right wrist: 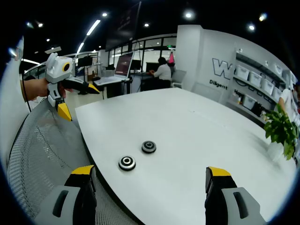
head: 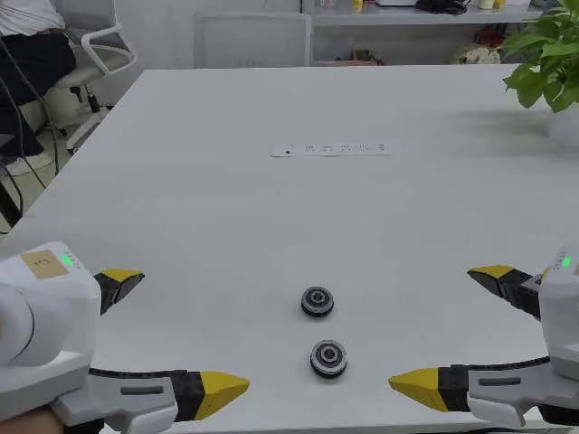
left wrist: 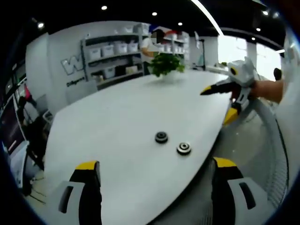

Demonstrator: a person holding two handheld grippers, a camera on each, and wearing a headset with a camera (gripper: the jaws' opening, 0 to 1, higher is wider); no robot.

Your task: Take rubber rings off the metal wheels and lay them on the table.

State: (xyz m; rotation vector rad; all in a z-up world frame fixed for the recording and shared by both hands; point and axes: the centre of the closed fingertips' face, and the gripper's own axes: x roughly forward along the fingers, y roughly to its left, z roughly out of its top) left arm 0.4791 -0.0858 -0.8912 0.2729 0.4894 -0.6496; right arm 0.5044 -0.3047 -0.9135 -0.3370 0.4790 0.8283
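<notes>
Flat white multi-socket power strip [head: 330, 149], lying crosswise in the middle distance. Green leafy potted plant [head: 547, 72] in a white pot, far right. White-framed office chair with armrests [head: 113, 41], far left; pale grey chair back [head: 251, 39], far centre. White wall shelving with rows of white storage bins [left wrist: 112, 56] stands behind the plant. A seated person in a white top [right wrist: 163, 71] sits near a lit monitor [right wrist: 124, 63].

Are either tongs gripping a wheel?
No, the near wheel and far wheel lie on the table, clear of the open left tongs and right tongs.
</notes>
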